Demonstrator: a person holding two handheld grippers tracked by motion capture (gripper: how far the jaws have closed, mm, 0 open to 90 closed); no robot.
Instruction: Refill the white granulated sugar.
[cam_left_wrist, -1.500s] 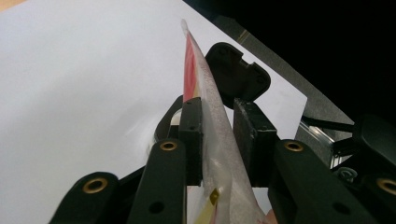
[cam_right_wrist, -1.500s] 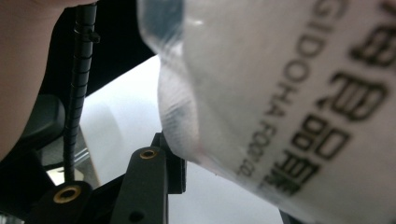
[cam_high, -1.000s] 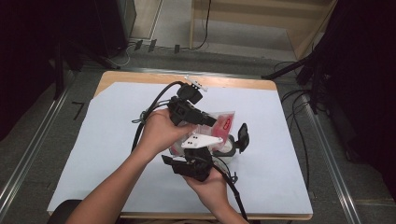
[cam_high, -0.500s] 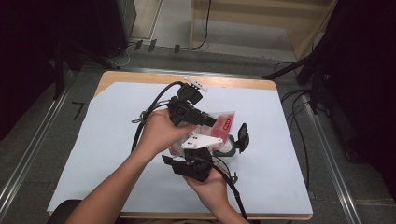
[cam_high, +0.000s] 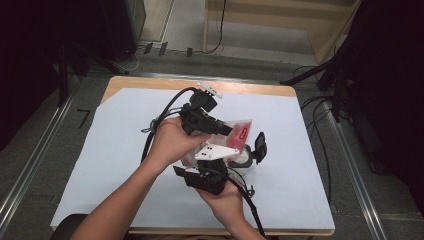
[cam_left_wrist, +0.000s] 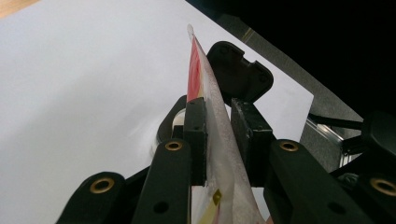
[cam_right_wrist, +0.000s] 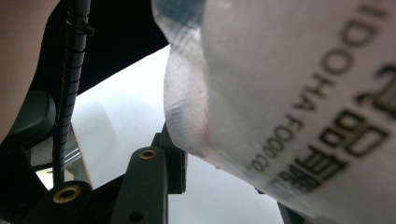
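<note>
Your left gripper (cam_left_wrist: 219, 135) pinches the red-and-clear food packet (cam_left_wrist: 205, 88) edge-on above the white table (cam_high: 310, 145); right gripper (cam_right_wrist: 219, 172) jaws straddle it, grip unclear.

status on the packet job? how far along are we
Done: the packet is off the white sheet and pinched between the left gripper pads. In hand: the right gripper holds its nearer end, both hands close together mid-table, as if about to pull it open. Left: the packet's edge looks flat and intact, with no tear visible. A black object sits beside them.
</note>
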